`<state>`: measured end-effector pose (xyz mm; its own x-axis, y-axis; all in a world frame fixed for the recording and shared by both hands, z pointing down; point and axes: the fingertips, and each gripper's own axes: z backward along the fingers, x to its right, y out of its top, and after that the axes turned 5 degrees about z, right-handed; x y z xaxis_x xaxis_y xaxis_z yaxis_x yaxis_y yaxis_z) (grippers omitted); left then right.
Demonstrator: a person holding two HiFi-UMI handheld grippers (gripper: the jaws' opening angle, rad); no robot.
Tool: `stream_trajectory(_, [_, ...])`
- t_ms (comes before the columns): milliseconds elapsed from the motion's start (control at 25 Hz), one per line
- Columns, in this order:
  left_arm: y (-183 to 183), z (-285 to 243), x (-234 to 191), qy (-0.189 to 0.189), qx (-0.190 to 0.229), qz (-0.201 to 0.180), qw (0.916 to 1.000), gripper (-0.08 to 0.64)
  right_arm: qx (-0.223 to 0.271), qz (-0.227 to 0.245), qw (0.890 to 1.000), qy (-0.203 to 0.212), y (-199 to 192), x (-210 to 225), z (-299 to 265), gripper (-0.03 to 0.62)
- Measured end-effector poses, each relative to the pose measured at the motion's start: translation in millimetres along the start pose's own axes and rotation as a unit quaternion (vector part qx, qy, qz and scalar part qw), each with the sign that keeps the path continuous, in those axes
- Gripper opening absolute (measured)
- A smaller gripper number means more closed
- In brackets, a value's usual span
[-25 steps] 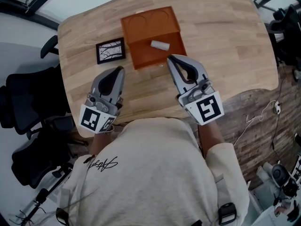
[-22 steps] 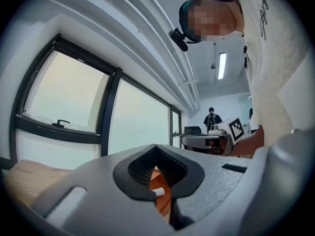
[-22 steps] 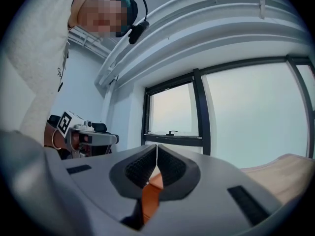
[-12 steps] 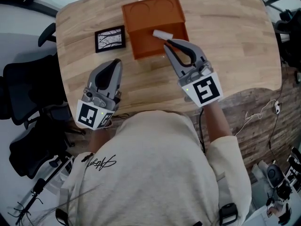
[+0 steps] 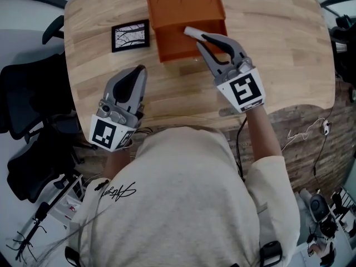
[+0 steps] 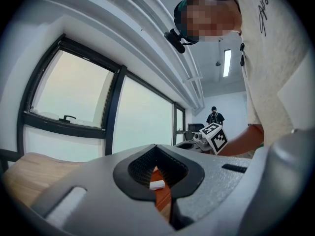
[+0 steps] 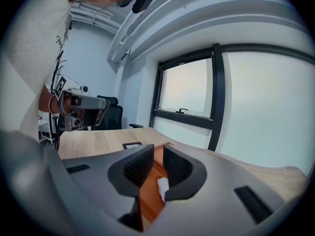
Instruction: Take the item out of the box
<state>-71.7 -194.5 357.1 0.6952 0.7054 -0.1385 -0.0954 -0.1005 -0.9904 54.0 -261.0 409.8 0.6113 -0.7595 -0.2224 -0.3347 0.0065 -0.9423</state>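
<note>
An orange box stands open on the wooden table, its lid folded back. A small white cylinder lies inside it. My right gripper reaches into the box with its tips right at the cylinder. Its jaws are opening and stand a narrow gap apart. In the right gripper view the white cylinder shows through that gap, beside the right pad, and nothing is pinched. My left gripper is shut and empty, over the table in front of the box. Through its jaws the cylinder is visible far off.
A small black-framed picture lies on the table left of the box. The table's front edge runs close to the person's body. Black office chairs stand to the left, and cables lie on the floor at the right.
My right gripper has moved forward from the table in front of the box to inside it, up to the white cylinder, and its jaws have parted slightly. The left gripper has barely moved.
</note>
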Motion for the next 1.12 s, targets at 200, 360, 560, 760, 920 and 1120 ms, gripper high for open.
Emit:
stream_trajectory(200, [-4.2,-0.3,0.6,0.002,-0.003,0.001,1.0,0.003,-0.021,0.012,1.0,0.019,-16.5,3.3,-11.6,0.061])
stream_trajectory(360, [-6.0,1.8,-0.9,0.008,-0.005,0.0,1.0,0.003,-0.035,0.024,0.999,0.024,-25.7,5.9,-18.8,0.076])
stream_trajectory(560, [-6.8,3.1,-2.3,0.014,-0.006,-0.001,0.9999,0.003,-0.069,0.028,0.996,0.039,-42.7,9.3,-29.0,0.099])
stream_trajectory(760, [-8.0,3.4,-2.1,0.019,-0.008,0.0,0.9998,0.003,-0.113,0.042,0.991,0.062,-60.5,7.3,-40.2,0.115])
stream_trajectory(920, [-8.4,3.8,-4.0,0.024,-0.008,0.001,0.9997,0.003,-0.145,0.055,0.985,0.074,-75.1,5.3,-48.6,0.12])
stream_trajectory(1120, [-11.5,6.1,-7.7,0.029,-0.011,0.004,0.9995,0.003,-0.17,0.069,0.979,0.09,-91.3,-0.3,-61.6,0.126])
